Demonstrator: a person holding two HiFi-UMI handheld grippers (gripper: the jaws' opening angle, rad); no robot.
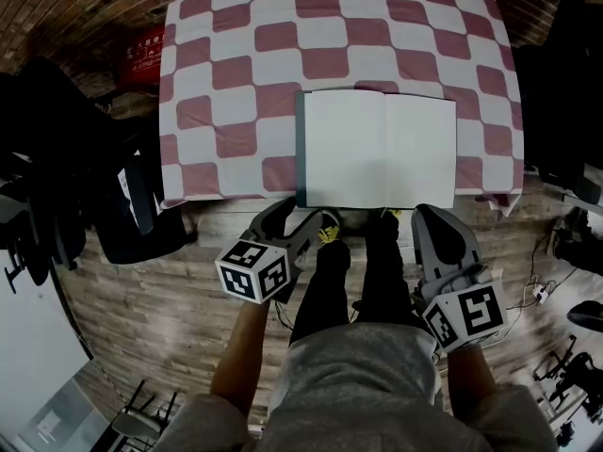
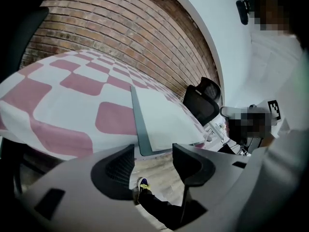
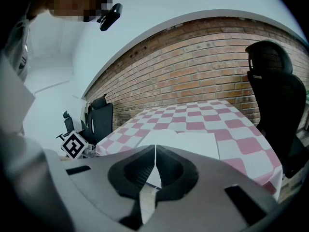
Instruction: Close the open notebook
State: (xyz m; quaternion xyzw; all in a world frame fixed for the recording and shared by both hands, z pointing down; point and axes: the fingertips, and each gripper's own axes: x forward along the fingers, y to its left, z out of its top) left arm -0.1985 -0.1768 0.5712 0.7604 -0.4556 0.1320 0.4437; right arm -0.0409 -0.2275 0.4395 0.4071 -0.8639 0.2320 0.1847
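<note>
The open white-paged notebook with a grey-green cover (image 1: 380, 149) lay flat at the near edge of the pink-and-white chequered table (image 1: 236, 64). My left gripper (image 2: 153, 152) stood released, with nothing between the jaws. My right gripper (image 3: 155, 151) was clenched and empty. Both hung just short of that edge.

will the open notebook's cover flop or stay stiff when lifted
The notebook lies flat with a straight teal cover rim, so the cover is probably stiff; the pages likely flop. At the near edge of the tablecloth, it may slide if pushed.
</note>
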